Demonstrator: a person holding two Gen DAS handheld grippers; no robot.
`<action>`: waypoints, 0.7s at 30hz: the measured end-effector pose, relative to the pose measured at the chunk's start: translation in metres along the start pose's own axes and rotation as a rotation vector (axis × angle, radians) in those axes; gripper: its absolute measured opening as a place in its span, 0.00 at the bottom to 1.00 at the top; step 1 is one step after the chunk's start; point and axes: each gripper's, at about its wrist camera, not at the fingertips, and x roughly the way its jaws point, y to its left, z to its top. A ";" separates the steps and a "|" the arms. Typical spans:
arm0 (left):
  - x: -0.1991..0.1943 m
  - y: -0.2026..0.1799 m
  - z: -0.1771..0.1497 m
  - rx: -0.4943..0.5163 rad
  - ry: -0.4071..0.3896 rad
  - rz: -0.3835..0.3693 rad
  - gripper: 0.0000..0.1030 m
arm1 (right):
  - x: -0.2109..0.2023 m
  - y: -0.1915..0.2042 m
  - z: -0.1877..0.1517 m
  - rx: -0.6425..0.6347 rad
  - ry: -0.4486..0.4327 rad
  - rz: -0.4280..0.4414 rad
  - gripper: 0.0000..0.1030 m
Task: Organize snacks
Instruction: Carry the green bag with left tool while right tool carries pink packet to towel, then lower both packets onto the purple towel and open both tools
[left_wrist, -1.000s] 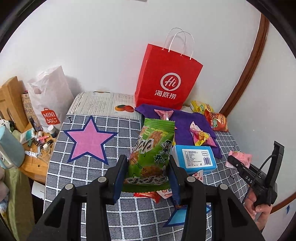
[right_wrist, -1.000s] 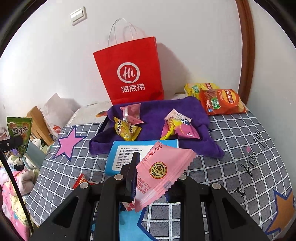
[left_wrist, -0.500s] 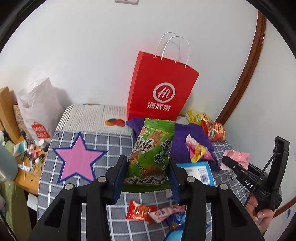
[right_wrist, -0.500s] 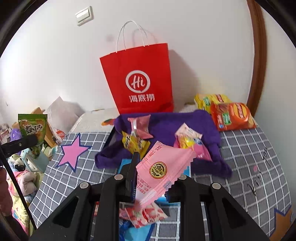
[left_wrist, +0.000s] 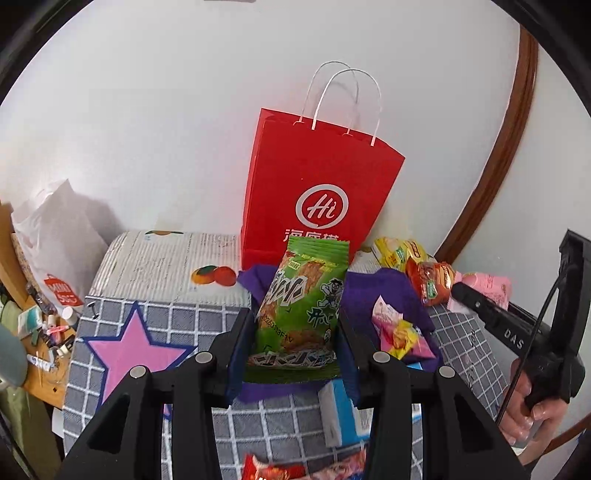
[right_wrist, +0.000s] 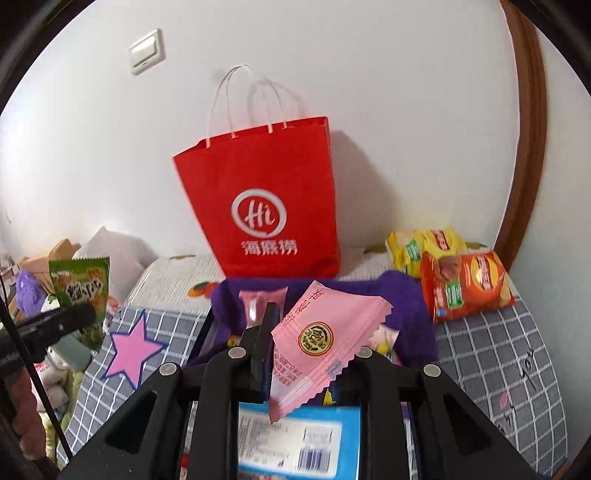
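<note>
- My left gripper (left_wrist: 297, 341) is clamped on a glossy green snack packet (left_wrist: 304, 306) with a cartoon figure and crinkle-cut ends; its pads squeeze the packet's lower sides.
- That packet stands upright between the jaws, long axis running away from me, serrated top edge pointing at the bag ahead.
- My right gripper (right_wrist: 306, 354) is closed tight on a flat pink foil sachet (right_wrist: 325, 339) with a round gold emblem and zigzag edges.
- The sachet sits tilted, long axis slanting from low near the jaws up to the right, one corner pointing towards the far right.
- Just below the right jaws lies a blue and white carton (right_wrist: 299, 443) with a barcode.
- Beyond both tongs a purple cloth (right_wrist: 410, 306) lies on the grey checked bedcover (right_wrist: 491, 354), with small pink and yellow packets (left_wrist: 399, 332) on it.
- Right of the cloth: an orange crisp bag (right_wrist: 465, 284) and a yellow one (right_wrist: 424, 247).
- Farthest, straight ahead, a red paper carrier bag with white handles (right_wrist: 266, 199) stands against the wall.
</note>
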 end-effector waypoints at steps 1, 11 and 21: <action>0.004 0.000 0.002 -0.001 0.003 -0.003 0.39 | 0.006 -0.002 0.007 0.001 -0.003 0.002 0.22; 0.058 -0.018 0.024 0.001 0.046 -0.028 0.39 | 0.063 -0.031 0.026 0.043 0.014 0.023 0.22; 0.116 -0.049 0.029 0.014 0.078 -0.106 0.39 | 0.120 -0.087 0.017 0.114 0.212 -0.008 0.22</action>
